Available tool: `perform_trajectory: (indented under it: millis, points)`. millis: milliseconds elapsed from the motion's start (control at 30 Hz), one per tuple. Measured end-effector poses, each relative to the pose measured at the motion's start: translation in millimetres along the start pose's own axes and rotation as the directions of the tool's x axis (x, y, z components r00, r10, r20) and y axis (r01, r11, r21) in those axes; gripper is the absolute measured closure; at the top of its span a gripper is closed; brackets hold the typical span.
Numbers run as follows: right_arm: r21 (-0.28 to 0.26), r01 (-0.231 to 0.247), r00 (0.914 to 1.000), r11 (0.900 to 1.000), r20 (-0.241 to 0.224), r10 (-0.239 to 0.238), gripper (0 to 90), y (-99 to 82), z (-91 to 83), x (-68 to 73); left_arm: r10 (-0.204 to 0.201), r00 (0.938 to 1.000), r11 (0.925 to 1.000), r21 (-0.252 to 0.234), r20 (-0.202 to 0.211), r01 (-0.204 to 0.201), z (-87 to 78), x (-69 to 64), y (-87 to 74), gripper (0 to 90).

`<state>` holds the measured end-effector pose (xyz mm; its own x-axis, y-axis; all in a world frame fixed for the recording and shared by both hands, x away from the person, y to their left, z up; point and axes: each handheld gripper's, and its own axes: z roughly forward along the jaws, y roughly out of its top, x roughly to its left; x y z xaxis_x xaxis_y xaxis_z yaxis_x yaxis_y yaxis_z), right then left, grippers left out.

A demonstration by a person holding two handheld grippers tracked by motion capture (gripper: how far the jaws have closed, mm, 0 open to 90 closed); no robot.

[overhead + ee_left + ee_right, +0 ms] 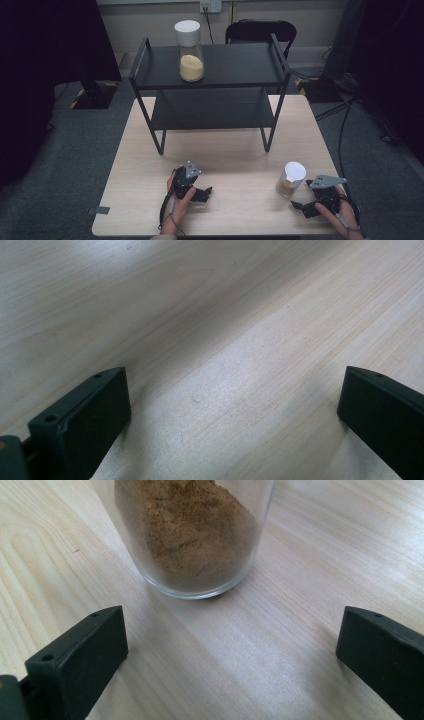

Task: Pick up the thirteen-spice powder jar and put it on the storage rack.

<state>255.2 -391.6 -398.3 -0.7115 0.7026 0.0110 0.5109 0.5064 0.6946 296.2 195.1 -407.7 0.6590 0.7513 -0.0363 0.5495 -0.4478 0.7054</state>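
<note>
Glass jar with a white lid, part full of brown powder, near my right jaws.

From the high view, the jar point(291, 178) stands upright on the table point(235, 210), just beside my right gripper point(301, 206); my left gripper point(204, 194) rests well apart. My left gripper view: jaws wide apart over bare wood. My right gripper view: jaws apart, the jar point(192, 535) just ahead, untouched.

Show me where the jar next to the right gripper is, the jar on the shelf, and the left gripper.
jar on the table point(290, 179): high view, on its glass wall under the white lid.
jar on the shelf point(191, 67): high view, on the yellow powder part.
left gripper point(204, 194): high view, between its open jaws.
</note>
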Motion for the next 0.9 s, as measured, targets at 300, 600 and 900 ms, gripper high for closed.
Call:
perform_trajectory:
  millis: [300, 600, 900]
  points:
    - [0.0, 0.001, 1.0, 1.0, 0.0, -0.001, 0.0, 0.3, 0.1, -0.1, -0.002, 1.0, 1.0, 0.0, -0.001, 0.002, 0.0, -0.2, 0.0, 0.0]
    - [-0.03, -0.023, 0.9996, 0.9993, -0.018, 0.023, 2.0, -4.0, -1.6, -2.3, -0.002, 1.0, 1.0, 0.0, -0.001, 0.002, 0.0, -0.3, -0.1, 0.0]
    - [-0.071, -0.028, 0.9996, 0.9971, -0.011, 0.027, 1.3, 2.7, -7.9, 0.6, -0.002, 1.0, 1.0, 0.0, -0.001, 0.002, 0.0, -0.3, -0.1, 0.0]
